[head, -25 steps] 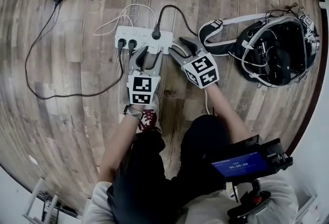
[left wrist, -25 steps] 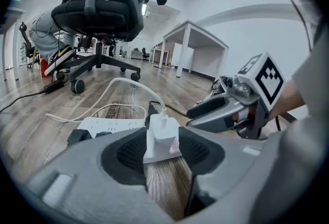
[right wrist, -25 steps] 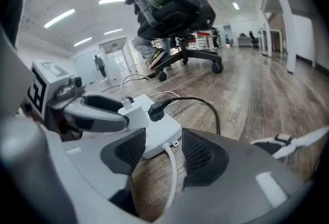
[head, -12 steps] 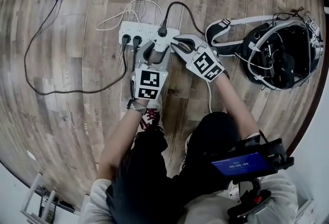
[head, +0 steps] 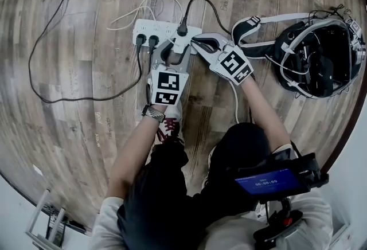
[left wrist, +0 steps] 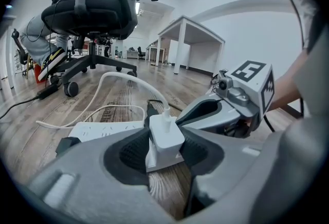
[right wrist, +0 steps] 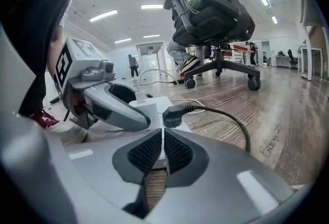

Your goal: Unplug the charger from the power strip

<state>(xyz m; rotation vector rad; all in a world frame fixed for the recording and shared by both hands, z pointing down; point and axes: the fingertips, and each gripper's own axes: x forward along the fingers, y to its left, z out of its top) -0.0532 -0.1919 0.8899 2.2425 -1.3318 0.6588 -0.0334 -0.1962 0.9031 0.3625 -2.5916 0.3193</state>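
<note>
The floor (head: 86, 71) is made of wooden planks in grey and brown, and a white power strip (head: 155, 29) lies flat on it before a person who bends over it with tongs in each hand. The white charger (left wrist: 165, 138) sits plugged in toward the strip's right end, and its white cable (left wrist: 128, 81) curves up and away. The left tongs (head: 174, 53) are closing with the charger between them, the ribbed pads against its two sides. The right tongs (head: 198, 44) are closing too, almost together and gripping nothing, with their tip at the strip's right end near a black plug (right wrist: 174, 114). Two more black plugs (head: 146, 42) fill the left end. A black pack (head: 315, 59) with pale straps lies well apart on the right. The room is a bright open office, with a black wheeled chair (left wrist: 90, 12) nearby and long ceiling lamps (right wrist: 105, 15).
</note>
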